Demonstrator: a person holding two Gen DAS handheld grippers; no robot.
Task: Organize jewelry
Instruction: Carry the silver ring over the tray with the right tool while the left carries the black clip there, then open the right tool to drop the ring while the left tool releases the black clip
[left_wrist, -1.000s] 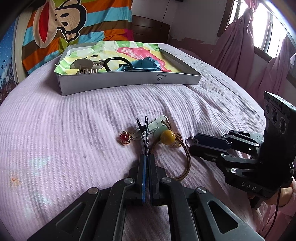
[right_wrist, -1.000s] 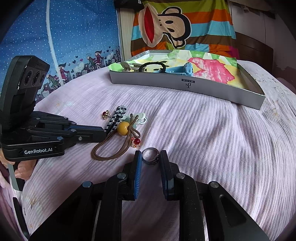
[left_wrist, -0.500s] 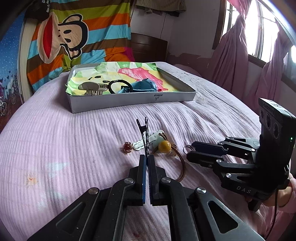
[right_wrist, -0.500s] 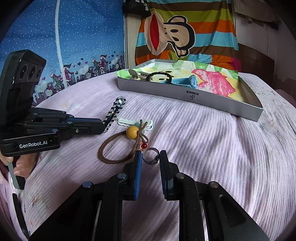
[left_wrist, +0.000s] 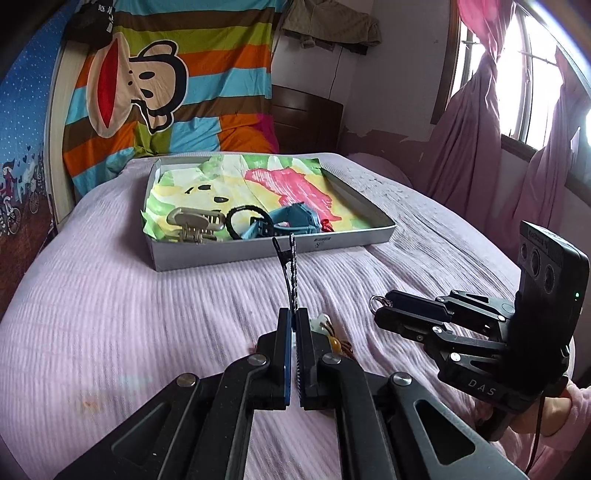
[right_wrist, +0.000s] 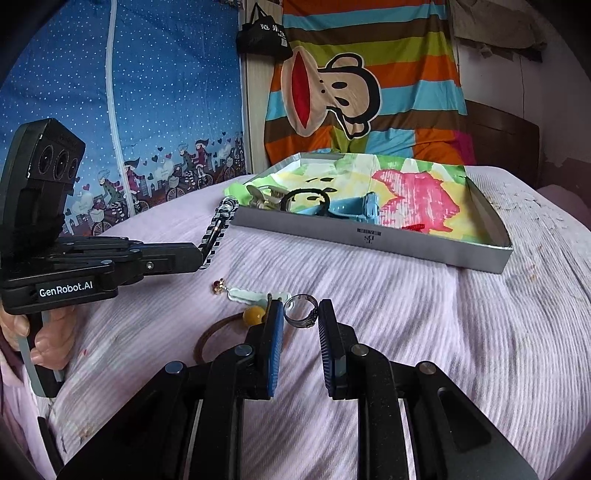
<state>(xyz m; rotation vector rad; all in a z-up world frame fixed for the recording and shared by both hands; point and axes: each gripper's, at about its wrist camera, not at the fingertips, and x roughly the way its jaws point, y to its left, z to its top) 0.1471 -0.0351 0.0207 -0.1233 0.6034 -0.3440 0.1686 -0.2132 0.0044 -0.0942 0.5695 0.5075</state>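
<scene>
My left gripper (left_wrist: 293, 317) is shut on a black-and-white striped hair clip (left_wrist: 290, 269), held up above the bed; the clip (right_wrist: 218, 227) also shows in the right wrist view. My right gripper (right_wrist: 301, 314) is shut on a silver ring (right_wrist: 300, 312), raised over the bed; the ring (left_wrist: 377, 301) shows at its tips in the left wrist view. A grey tray (left_wrist: 258, 251) with a colourful lining stands beyond, holding a beige claw clip (left_wrist: 194, 221), a black hair tie (left_wrist: 245, 218) and a blue clip (left_wrist: 291, 221).
On the pink bedspread lie a brown hair tie with a yellow bead (right_wrist: 253, 316), a red-stone earring (right_wrist: 218, 286) and a pale green piece (right_wrist: 245, 294). A striped monkey blanket (left_wrist: 147, 81) hangs behind the tray. Pink curtains (left_wrist: 498, 147) hang at the right.
Both grippers have risen off the bed and moved toward the tray, the left with the striped clip, the right with the ring. The loose items stay on the bedspread.
</scene>
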